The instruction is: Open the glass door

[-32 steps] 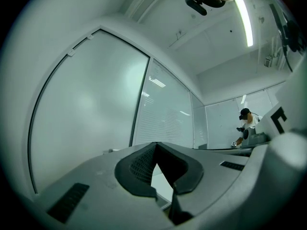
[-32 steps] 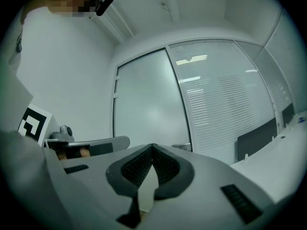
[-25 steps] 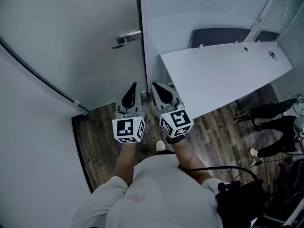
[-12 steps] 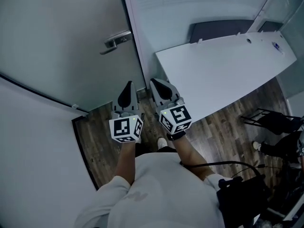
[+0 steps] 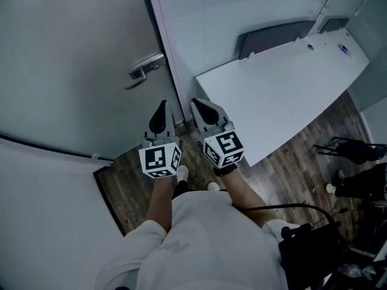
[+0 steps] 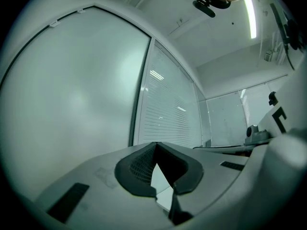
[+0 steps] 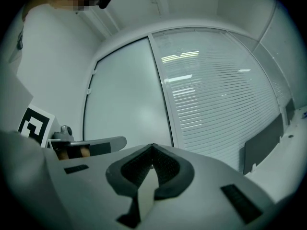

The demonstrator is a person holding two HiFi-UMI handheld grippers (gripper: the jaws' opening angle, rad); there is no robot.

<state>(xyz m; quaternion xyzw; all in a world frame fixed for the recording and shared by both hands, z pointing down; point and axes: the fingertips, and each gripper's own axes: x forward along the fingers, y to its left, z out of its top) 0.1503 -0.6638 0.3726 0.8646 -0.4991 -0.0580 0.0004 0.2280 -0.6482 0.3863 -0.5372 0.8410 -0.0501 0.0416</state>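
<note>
A: Jaws, quick?
B: The left gripper [image 5: 162, 105] is clenched tight with nothing in it. The right gripper [image 5: 198, 105] is the same, pads together and empty. They sit side by side, just apart, both pointing roughly level at what's ahead.

A: Where's the glass door?
B: The frosted glass door [image 5: 72, 47] fills the upper left of the head view and sits against its dark frame edge [image 5: 158, 53]. Its metal lever handle [image 5: 144, 70] is near that edge, ahead of the left gripper's tips and a little to their left, clearly apart from them (neither gripper view catches the handle, only the pane). The right gripper is aimed more at the slatted glass partition [image 5: 242, 11], right of the frame.

A: Surroundings?
B: There's a white table [image 5: 290, 83] on the right, with its near corner just beside the right gripper. A dark chair back [image 5: 275, 36] stands behind the table against the partition. The floor [image 5: 130, 183] is wood plank, and there's a pale wall [image 5: 48, 222] at lower left.

A: Anything in the way?
B: It's open air from the left tips to the handle. The table corner crowds the right gripper's side.
</note>
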